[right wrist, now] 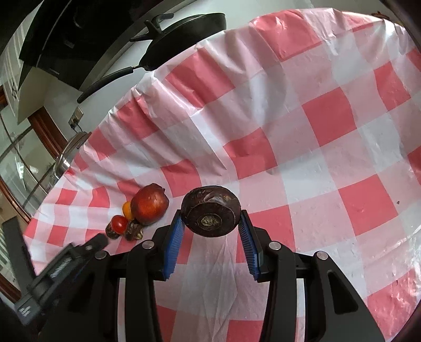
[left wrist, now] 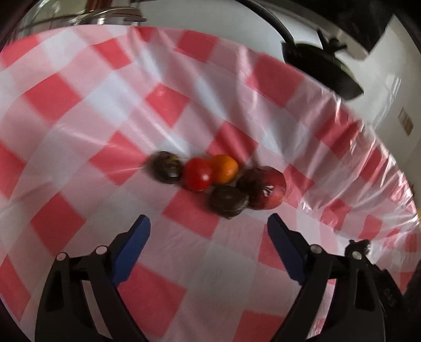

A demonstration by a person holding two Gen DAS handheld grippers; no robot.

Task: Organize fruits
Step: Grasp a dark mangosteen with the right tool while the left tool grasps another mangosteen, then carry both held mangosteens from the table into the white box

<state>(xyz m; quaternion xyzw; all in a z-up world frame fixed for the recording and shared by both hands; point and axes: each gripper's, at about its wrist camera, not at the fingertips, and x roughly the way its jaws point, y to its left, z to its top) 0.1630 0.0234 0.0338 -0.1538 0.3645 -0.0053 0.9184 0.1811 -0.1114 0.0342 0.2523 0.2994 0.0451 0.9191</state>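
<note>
A cluster of fruit lies on the red-and-white checked cloth (left wrist: 79,105): a dark round fruit (left wrist: 167,167), a red tomato (left wrist: 198,177), an orange fruit (left wrist: 225,169), a dark wrinkled fruit (left wrist: 228,201) and a big red apple-like fruit (left wrist: 268,187). My left gripper (left wrist: 209,226) hangs open just short of the cluster, with nothing between its blue pads. In the right wrist view my right gripper (right wrist: 210,223) is shut on a dark purple round fruit (right wrist: 211,214), held above the cloth (right wrist: 315,131). The cluster (right wrist: 147,207) lies to its left.
A black frying pan (right wrist: 184,34) sits on the white counter past the cloth's edge, seen also as a dark pan (left wrist: 323,71). A steel pot with a glass lid (left wrist: 118,15) stands beyond the cloth. The left gripper's body (right wrist: 63,263) shows at the lower left.
</note>
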